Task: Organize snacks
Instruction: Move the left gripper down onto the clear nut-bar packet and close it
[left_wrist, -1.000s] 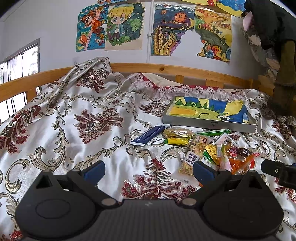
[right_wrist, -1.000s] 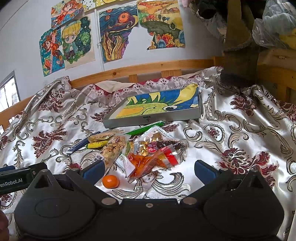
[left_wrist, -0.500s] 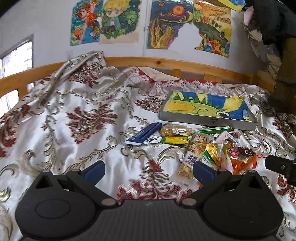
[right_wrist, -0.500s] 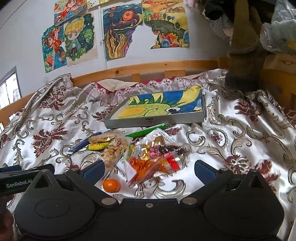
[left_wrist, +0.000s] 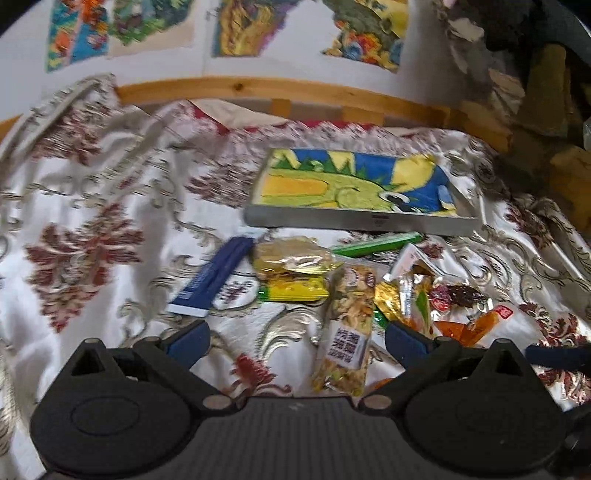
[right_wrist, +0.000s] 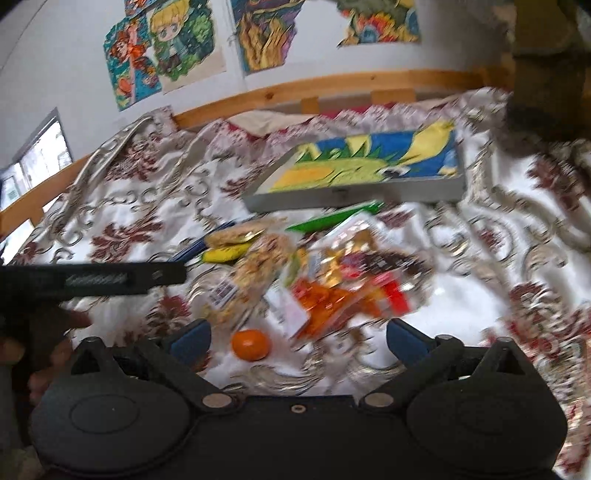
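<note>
A pile of snack packets lies on the patterned bedspread in front of a shallow grey tray (left_wrist: 354, 220) with a dinosaur picture inside; the tray also shows in the right wrist view (right_wrist: 354, 197). My left gripper (left_wrist: 297, 341) is open, just above a long nut bar packet (left_wrist: 345, 332). A blue packet (left_wrist: 212, 280), a gold packet (left_wrist: 291, 258), a yellow bar (left_wrist: 295, 290) and a green stick (left_wrist: 375, 246) lie beyond. My right gripper (right_wrist: 297, 341) is open above a small orange (right_wrist: 250, 344), near an orange-red bag (right_wrist: 347, 299).
The bedspread (left_wrist: 92, 221) covers the bed, with a wooden rail (left_wrist: 258, 88) and postered wall behind. Clothes and boxes (left_wrist: 535, 92) pile at the right. The left gripper's body (right_wrist: 92, 282) crosses the left of the right wrist view.
Both grippers have moved forward and down toward the snack pile, the left one also to the right. The snacks and tray lie where they were.
</note>
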